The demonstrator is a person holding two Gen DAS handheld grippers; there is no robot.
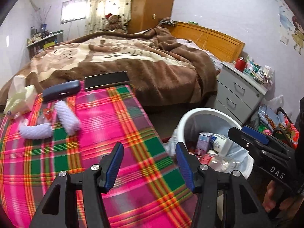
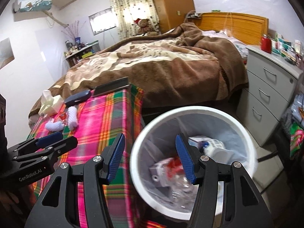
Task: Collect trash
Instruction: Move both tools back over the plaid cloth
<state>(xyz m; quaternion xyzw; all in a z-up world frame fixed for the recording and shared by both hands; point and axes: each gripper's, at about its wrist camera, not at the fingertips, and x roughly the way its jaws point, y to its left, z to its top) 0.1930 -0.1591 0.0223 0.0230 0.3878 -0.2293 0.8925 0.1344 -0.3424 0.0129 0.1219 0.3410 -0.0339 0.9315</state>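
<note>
My left gripper (image 1: 150, 161) is open and holds nothing; it hovers over the right edge of the pink plaid cloth (image 1: 106, 125). My right gripper (image 2: 150, 157) is open too, with nothing between its fingers, and hangs over the near left rim of the white bin (image 2: 191, 112). Inside the bin (image 1: 191, 116) lie cartons (image 2: 212, 144), a red wrapper and clear plastic. On the cloth's far left, a small red wrapper (image 1: 47, 114) lies between two white knitted rolls (image 1: 68, 116). Each gripper shows in the other's view: the right one (image 1: 241, 131), the left one (image 2: 51, 139).
A tissue pack (image 1: 18, 96), a dark glasses case (image 1: 60, 90) and a black flat box (image 1: 106, 79) sit along the cloth's far edge. Behind is a bed with a brown blanket (image 1: 142, 60). A grey drawer unit (image 2: 269, 87) stands right of the bin, with bags (image 1: 281, 121) on the floor.
</note>
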